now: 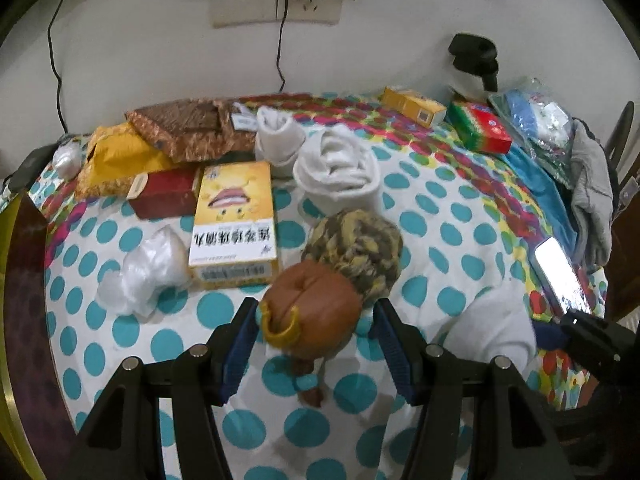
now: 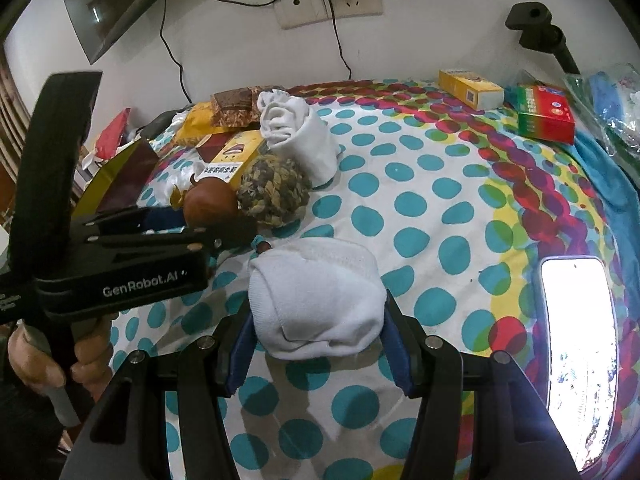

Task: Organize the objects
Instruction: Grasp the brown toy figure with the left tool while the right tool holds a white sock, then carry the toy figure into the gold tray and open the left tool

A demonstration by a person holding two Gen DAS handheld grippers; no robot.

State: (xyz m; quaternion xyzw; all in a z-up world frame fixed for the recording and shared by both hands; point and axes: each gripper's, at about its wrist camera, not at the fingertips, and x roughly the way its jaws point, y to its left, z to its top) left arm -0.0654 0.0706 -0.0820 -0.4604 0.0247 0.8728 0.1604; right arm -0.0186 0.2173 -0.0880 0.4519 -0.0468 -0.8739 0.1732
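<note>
We see a brown-haired doll head (image 1: pixel 310 306) sitting between the blue pads of the left gripper (image 1: pixel 316 320), its gold hair clip (image 1: pixel 282 326) toward the left pad; the jaws stand part-open, and whether the pads actually press on it we cannot tell. A small braid with a teal tie (image 1: pixel 308 384) trails from it toward the camera. Just beyond the doll head, touching it, lies a camouflage knitted ball (image 1: pixel 354 250).

In the right wrist view, a rolled white sock (image 2: pixel 316 306) fills the gap of the right gripper (image 2: pixel 318 330), both blue pads against its sides, so the jaws hold it at a middling width. It rests on the dotted tablecloth (image 2: pixel 420 216).

Farther out, we find a yellow medicine box (image 1: pixel 234 222) left of the knitted ball, a crumpled clear plastic bag (image 1: pixel 148 268) beside it, and a red box (image 1: pixel 166 192) behind. Two more white rolled socks (image 1: pixel 340 172) lie beyond the ball. A lit phone (image 2: pixel 576 356) lies right of the held sock, and a red-and-green box (image 2: pixel 544 114) sits near the far edge.
</note>
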